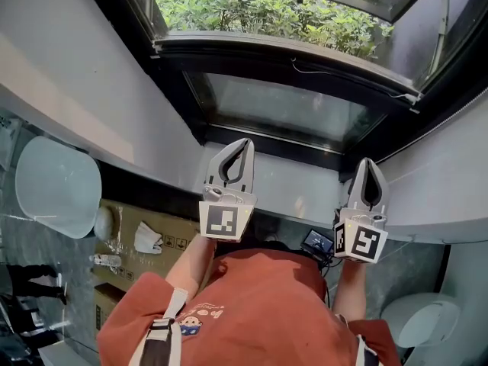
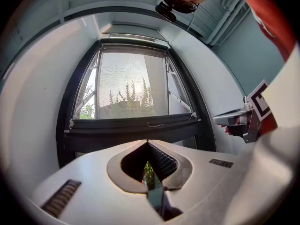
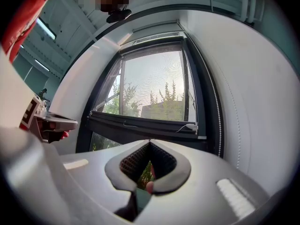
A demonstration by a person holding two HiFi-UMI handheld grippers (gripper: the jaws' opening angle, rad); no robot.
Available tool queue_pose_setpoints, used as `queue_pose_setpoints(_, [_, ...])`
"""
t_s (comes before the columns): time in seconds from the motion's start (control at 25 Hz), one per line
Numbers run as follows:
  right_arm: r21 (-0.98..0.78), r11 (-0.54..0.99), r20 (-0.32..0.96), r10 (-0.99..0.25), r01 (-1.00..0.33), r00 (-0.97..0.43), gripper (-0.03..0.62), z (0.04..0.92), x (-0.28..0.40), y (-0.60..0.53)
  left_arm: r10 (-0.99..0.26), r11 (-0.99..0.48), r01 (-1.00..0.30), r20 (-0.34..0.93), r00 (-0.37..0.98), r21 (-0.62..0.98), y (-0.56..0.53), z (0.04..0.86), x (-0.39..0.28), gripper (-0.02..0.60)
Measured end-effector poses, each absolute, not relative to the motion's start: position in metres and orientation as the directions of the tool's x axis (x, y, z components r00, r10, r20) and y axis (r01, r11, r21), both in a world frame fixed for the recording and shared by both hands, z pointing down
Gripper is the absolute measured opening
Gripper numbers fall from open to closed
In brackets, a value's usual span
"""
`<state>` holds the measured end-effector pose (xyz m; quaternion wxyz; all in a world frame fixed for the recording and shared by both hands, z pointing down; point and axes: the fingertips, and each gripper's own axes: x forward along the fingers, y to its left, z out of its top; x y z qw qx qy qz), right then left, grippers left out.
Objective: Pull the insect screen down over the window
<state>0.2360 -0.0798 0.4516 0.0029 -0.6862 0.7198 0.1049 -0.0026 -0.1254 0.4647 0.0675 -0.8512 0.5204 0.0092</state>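
Looking along the left gripper (image 2: 148,144), I see its jaws closed tip to tip on nothing. It touches neither frame nor glass. It points roughly level at the window (image 2: 131,88), which stands straight ahead of it and well apart.

What the coming move depends on is the dark pull bar (image 2: 133,122). It lies ahead of both grippers and a little above their tips, and its long axis runs crosswise from left to right, square to the way the jaws point. A thin cord (image 2: 157,124) hangs on it near the middle. The pane above the bar shows a fine mesh ripple, so I judge the insect screen is already drawn down to that bar, with the lower pane below it uncovered.

From the head view, the left gripper (image 1: 242,145) faces the bar's (image 1: 290,56) left half and the right gripper (image 1: 368,162) its right half. I can't call either one nearer.

The right gripper (image 3: 150,143) is likewise shut and empty, tilted slightly upward, with the bar (image 3: 140,124) ahead and just above its tips. Either pair of jaws would have to part before it could pinch the bar or the cord.
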Motion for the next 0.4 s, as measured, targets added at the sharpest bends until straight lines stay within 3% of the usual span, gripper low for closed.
queue_pose_setpoints(0.4, [0.168, 0.047, -0.138, -0.988, -0.985, -0.07, 0.011, 0.4544, 0.2327, -0.0808, -0.887, -0.444, -0.89, -0.087, 0.453, -0.101, -0.1235, 0.4657, -0.0036, 0.006])
